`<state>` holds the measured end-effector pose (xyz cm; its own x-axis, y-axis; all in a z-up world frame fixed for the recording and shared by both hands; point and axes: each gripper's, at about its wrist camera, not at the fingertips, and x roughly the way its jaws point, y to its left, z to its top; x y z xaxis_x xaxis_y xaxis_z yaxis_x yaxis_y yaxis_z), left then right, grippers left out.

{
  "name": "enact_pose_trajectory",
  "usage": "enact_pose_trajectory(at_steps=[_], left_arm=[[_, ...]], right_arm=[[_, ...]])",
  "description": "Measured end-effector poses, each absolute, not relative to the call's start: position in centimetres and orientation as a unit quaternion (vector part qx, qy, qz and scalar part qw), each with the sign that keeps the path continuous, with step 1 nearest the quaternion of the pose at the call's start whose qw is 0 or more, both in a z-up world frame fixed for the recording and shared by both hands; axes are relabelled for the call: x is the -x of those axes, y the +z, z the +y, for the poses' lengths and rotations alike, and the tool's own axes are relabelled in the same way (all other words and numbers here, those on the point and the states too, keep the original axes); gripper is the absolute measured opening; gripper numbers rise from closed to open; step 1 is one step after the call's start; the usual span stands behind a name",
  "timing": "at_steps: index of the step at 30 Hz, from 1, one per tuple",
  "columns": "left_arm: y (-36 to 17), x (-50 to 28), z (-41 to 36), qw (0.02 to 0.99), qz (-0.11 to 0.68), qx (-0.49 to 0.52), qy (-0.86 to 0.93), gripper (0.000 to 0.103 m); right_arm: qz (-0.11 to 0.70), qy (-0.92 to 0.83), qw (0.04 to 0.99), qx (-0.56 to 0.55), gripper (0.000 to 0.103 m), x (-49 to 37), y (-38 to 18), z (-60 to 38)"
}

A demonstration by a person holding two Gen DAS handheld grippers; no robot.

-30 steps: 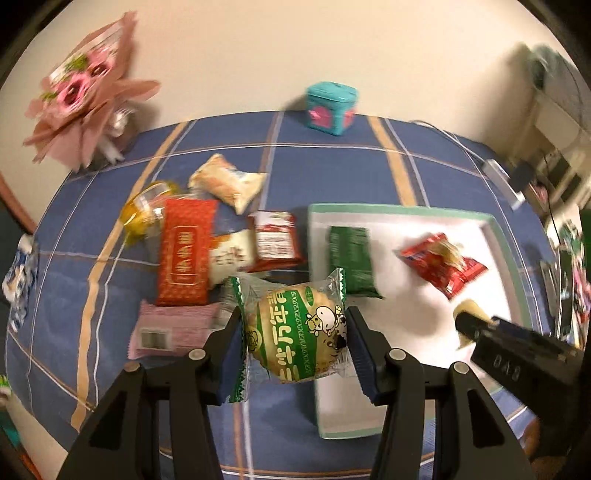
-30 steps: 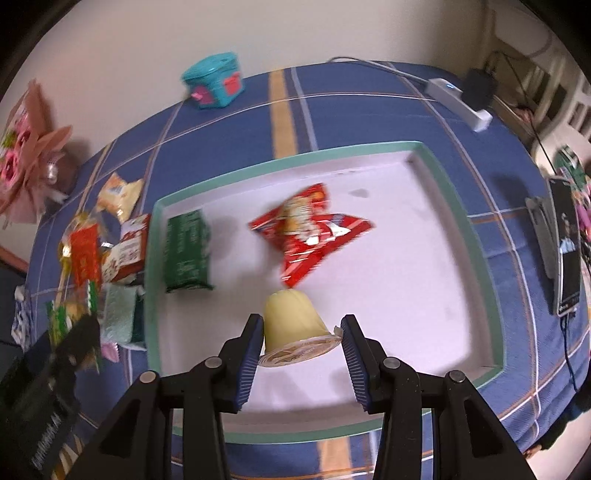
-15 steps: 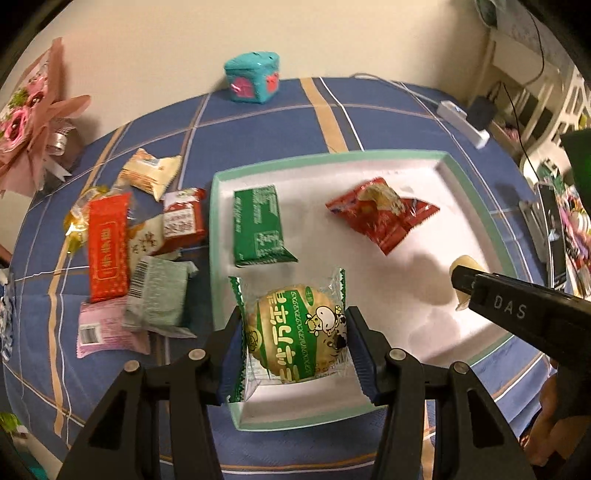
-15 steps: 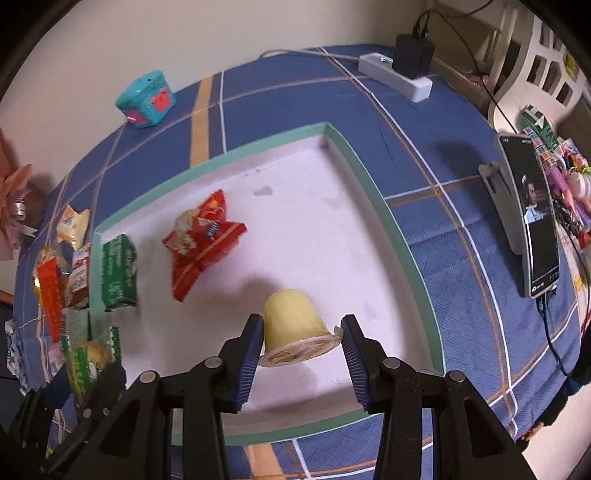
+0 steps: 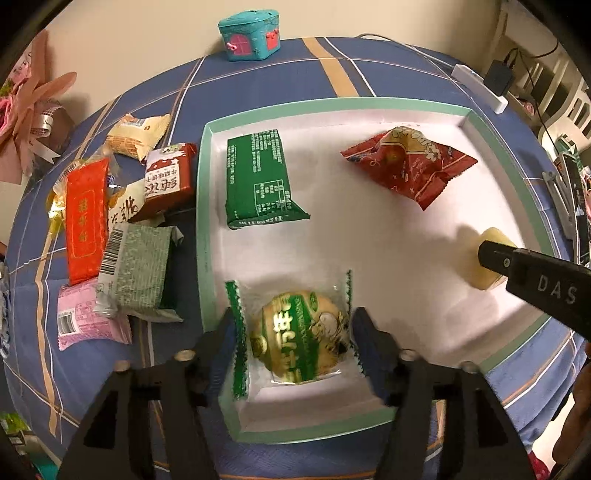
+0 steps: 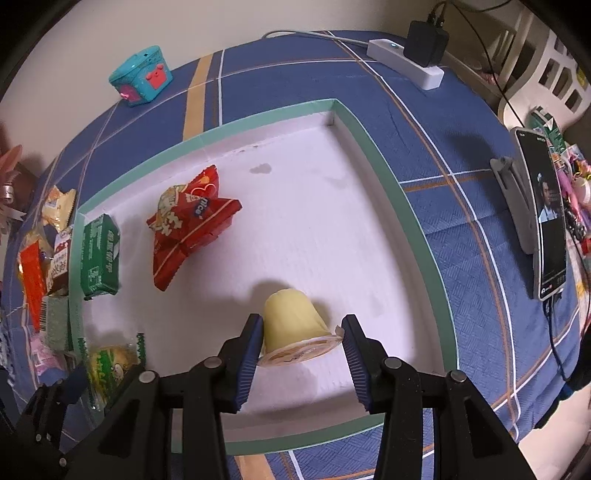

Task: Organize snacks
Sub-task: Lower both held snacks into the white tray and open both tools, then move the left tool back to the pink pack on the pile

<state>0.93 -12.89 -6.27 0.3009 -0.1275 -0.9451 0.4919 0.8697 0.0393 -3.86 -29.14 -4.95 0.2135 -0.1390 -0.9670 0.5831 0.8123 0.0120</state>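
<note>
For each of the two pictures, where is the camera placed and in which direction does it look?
Left wrist: sits on the left gripper, looking steeply down at the tray; its opening jaws flank the green-wrapped bun.
Right wrist: sits on the right gripper, looking steeply down; its jaws hold the yellow jelly cup.
Shared: tray, bun, cup, red packet, teal box, and each other's gripper.

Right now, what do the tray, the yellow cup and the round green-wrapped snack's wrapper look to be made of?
Tray: likely matte white cardboard with green-faced walls, folded corners. Yellow cup: probably thin translucent plastic with a foil-like lid. Green-wrapped snack: glossy clear plastic film, crimped zigzag ends, glinting print.
</note>
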Motion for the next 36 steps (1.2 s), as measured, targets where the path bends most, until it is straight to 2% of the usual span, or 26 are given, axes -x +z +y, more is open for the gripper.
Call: enact_pose_trajectory(at_steps=[6,11,14,16,18,36], left_arm=[[-5.0,-0.8,-12.6,0.803,0.538,-0.156,-0.206,0.09],[-3.8,-1.0,-12.5,0.812,0.525,-0.148,-0.208,0.094],[-3.0,-1.1,-12.3,0.825,0.509,-0.155,-0.189,0.103],[-2.8,-1.2,-11.9,0.831,0.503,-0.157,-0.176,0.103],[-2.6,-1.5,-11.2,0.836,0.502,-0.155,-0.16,0.103],[-1.8,-4.2,-7.0,0.837,0.521,-0.138,-0.092,0.103]], right_arm=[[0.588,-0.232,0.754,-0.18,0.054,3.6,-5.3,-28.2],[0.574,-0.229,0.767,-0.171,0.072,3.6,-4.7,-27.5],[0.563,-0.23,0.777,-0.163,0.084,3.6,-4.1,-27.2],[0.556,-0.232,0.783,-0.153,0.096,3.6,-3.7,-26.9],[0.552,-0.236,0.787,-0.144,0.103,3.5,-3.4,-26.9],[0.507,-0.239,0.82,-0.118,0.103,3.2,-1.3,-25.6]])
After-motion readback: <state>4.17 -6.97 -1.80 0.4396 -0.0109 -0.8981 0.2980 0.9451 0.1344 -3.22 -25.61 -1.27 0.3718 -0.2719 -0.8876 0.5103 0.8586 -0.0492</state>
